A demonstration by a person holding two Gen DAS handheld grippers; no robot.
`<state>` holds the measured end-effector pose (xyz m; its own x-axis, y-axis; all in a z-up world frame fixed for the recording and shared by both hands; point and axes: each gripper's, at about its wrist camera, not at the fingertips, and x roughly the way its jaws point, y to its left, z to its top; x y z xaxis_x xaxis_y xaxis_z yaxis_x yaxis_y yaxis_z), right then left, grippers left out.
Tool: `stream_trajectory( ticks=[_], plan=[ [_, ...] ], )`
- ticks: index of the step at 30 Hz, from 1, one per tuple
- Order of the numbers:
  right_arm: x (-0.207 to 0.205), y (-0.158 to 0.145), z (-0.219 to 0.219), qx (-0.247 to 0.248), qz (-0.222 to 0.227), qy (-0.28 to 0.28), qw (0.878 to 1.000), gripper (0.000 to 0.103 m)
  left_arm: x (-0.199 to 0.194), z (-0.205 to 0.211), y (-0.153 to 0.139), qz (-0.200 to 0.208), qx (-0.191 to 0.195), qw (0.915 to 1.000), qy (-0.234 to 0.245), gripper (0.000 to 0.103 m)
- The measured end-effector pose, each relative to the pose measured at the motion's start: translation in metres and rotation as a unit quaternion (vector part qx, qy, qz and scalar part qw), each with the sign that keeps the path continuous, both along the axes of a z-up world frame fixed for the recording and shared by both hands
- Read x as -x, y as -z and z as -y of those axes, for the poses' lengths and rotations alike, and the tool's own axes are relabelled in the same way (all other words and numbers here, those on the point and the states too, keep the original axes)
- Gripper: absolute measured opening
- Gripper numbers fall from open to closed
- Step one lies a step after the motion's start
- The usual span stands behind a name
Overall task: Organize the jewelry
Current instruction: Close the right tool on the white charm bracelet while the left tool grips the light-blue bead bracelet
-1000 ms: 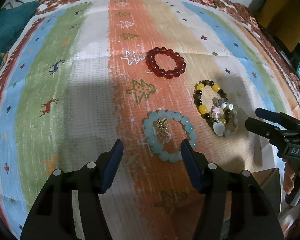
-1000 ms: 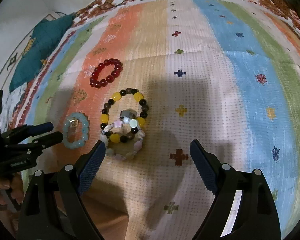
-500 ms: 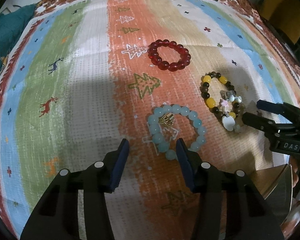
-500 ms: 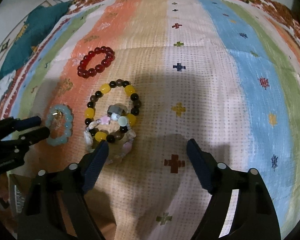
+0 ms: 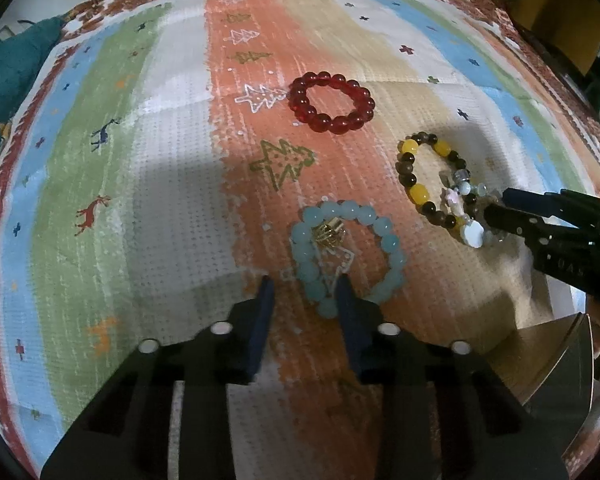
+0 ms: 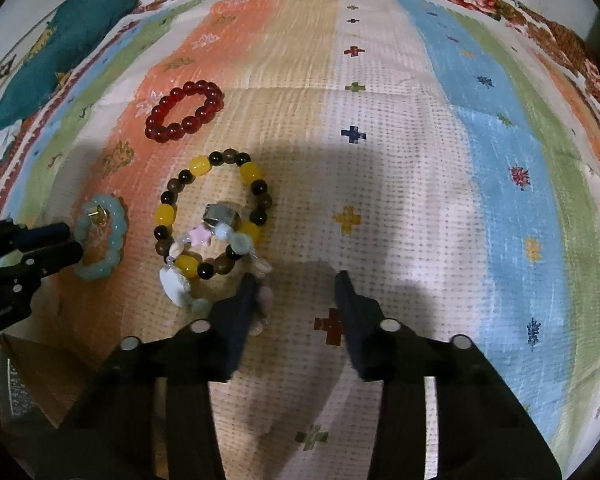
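A pale blue bead bracelet [image 5: 350, 254] with a small gold charm lies on the striped cloth; it also shows in the right wrist view [image 6: 100, 236]. My left gripper [image 5: 305, 290] is partly open, its jaws straddling the bracelet's near left edge. A yellow and brown bead bracelet [image 6: 212, 212] lies with a silver ring [image 6: 220, 215] inside it and a pastel shell bracelet [image 6: 178, 284] across its near side. My right gripper [image 6: 296, 284] is open; its left finger rests by the shell bracelet. A red bead bracelet [image 5: 332, 102] lies farther back.
The striped patterned cloth [image 6: 460, 160] covers the surface. A teal cloth [image 6: 60, 48] lies at the far left edge. A brown box corner [image 5: 552, 356] sits at the near right in the left wrist view. A white cable lies at the far edge.
Both grippers moved forward and lower toward the bracelets. The left gripper's jaws narrowed around the blue bracelet's edge. The right gripper's jaws also narrowed near the shell bracelet.
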<state>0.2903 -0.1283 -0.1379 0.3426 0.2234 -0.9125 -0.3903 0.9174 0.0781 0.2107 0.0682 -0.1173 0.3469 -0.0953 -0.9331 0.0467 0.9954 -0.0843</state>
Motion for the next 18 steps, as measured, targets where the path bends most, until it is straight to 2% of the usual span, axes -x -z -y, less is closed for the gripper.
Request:
stream_trajectory(
  ticks=[3, 5, 7, 12, 18],
  plan=[
    [0.004, 0.0, -0.001, 0.002, 0.004, -0.01, 1.0, 0.032, 0.0, 0.003, 0.004, 0.0, -0.018, 0.9998, 0.005, 0.018],
    [0.004, 0.0, -0.002, -0.008, -0.002, -0.016, 1.0, 0.019, 0.0, 0.001, 0.005, -0.001, -0.018, 0.9998, 0.004, 0.016],
    [0.005, 0.001, -0.003, -0.017, -0.009, -0.02, 1.0, 0.011, 0.0, -0.002, 0.005, -0.001, -0.014, 0.9999, -0.001, 0.011],
    [0.008, -0.002, -0.001, -0.032, -0.006, -0.021, 0.999, 0.011, 0.001, -0.005, 0.001, 0.005, -0.002, 0.9999, -0.008, 0.011],
    [0.013, -0.017, -0.003, -0.049, 0.005, -0.034, 0.998, 0.011, 0.004, -0.013, -0.022, 0.034, 0.029, 0.9988, -0.021, 0.011]
  ],
)
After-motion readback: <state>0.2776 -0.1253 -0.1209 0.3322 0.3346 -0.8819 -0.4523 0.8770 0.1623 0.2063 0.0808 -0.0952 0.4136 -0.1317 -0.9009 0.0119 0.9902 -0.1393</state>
